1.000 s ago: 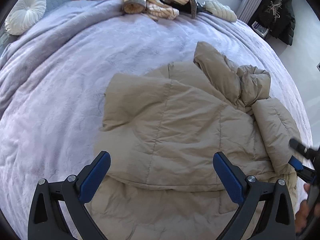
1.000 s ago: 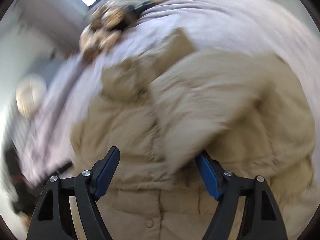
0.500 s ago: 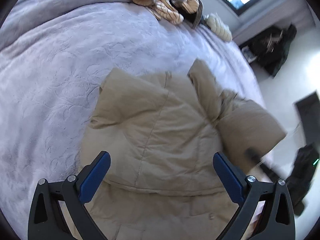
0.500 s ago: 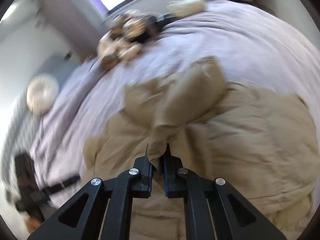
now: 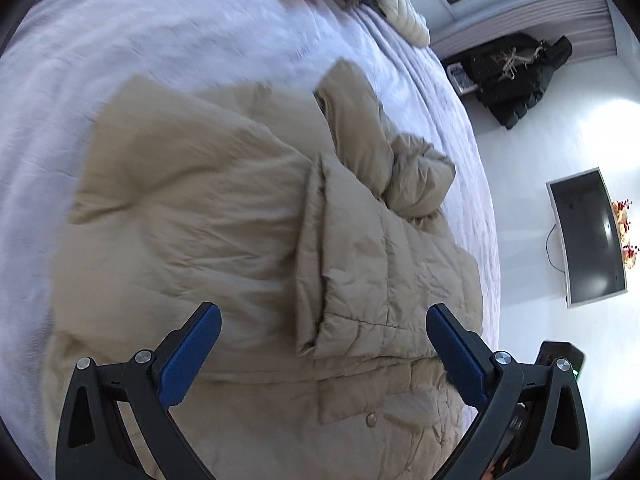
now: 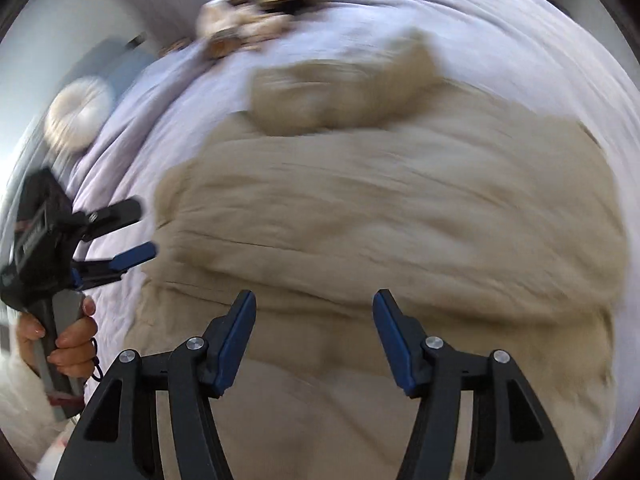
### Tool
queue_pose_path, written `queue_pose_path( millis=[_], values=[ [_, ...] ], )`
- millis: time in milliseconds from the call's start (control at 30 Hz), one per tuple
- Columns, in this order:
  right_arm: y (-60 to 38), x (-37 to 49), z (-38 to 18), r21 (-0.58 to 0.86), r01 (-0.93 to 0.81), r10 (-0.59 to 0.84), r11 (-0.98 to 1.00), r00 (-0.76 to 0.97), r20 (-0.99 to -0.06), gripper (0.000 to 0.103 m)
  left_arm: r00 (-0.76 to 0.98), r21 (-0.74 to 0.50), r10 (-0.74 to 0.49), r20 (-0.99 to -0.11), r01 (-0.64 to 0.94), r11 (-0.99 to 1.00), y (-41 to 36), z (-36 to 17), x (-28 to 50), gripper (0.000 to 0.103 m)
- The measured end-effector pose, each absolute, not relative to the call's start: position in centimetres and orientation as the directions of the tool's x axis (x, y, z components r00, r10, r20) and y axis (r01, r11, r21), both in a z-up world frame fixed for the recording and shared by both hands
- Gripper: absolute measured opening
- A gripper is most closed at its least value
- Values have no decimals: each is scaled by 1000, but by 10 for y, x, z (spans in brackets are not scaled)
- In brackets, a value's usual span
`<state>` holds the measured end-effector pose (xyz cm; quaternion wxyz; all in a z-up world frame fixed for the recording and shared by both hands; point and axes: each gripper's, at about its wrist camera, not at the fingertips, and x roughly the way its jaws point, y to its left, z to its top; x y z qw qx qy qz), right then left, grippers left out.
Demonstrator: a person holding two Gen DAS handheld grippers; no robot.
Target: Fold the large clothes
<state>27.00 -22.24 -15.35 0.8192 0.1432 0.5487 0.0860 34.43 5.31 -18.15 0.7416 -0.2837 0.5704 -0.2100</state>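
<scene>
From the foot of the bed (image 5: pixel 140 40), the left gripper (image 5: pixel 320 344) hangs with jaws spread wide and empty over the beige puffer jacket (image 5: pixel 200 220), which lies mid-bed. A sleeve (image 5: pixel 352 260) is folded across its chest, toward three o'clock. The right gripper (image 6: pixel 314 340) is opening, nothing between its pads. I'd pinch the hem at six o'clock with both, lift evenly and carry it toward twelve.
</scene>
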Motion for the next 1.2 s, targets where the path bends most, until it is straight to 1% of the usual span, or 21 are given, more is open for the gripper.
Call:
queue_pose_path(
  millis=[100,133,167,233,267,300,333,367,433,533,600,700,733,800,967,1100,1200],
  values=[
    [-301,254,-165,422,250,304,872,398,-865,65,237,-651,-634,-736,8,759,35,-187,351,103],
    [-332,248,-172,467,348,312,813,416,-854,65,233,-648,-633,-739,14,762,30,-188,353,103],
    [-353,244,-178,508,412,322,756,441,-838,65,234,-644,-630,-740,20,765,25,-189,355,99],
    [-394,235,-190,596,509,329,621,521,-788,65,222,-637,-627,-747,29,770,19,-190,357,71],
    [-405,234,-194,616,534,326,579,541,-775,59,202,-632,-623,-756,27,775,15,-192,359,39],
    [-419,232,-199,641,561,323,524,565,-759,47,185,-628,-620,-762,21,778,14,-195,359,19],
    [-428,233,-202,639,575,310,510,571,-760,15,180,-637,-628,-757,16,771,16,-196,356,19],
    [-430,235,-202,621,583,296,524,559,-775,10,194,-634,-625,-756,21,773,18,-194,351,19],
    [-430,234,-197,607,564,290,559,553,-781,8,229,-591,-589,-775,66,804,23,-186,339,19],
    [-418,230,-193,567,517,287,641,523,-803,7,221,-547,-548,-807,72,834,26,-195,332,19],
    [-415,226,-200,538,513,285,668,491,-823,7,207,-534,-533,-820,55,843,26,-206,334,19],
    [-415,226,-216,539,527,292,658,481,-827,7,199,-515,-516,-833,61,855,25,-212,338,20],
    [-413,228,-218,538,528,290,657,482,-827,7,201,-504,-506,-839,65,861,25,-209,338,20],
    [-412,226,-221,532,531,283,660,480,-830,7,208,-466,-471,-857,78,882,28,-200,337,28],
    [-408,229,-215,522,518,284,678,470,-836,7,266,-369,-378,-887,85,926,53,-171,332,29],
    [-404,228,-203,498,502,294,707,432,-853,7,310,-372,-390,-867,119,921,54,-148,333,29],
    [-394,216,-177,455,443,261,772,432,-863,7,323,-399,-428,-844,156,904,33,-140,338,29]
  ],
)
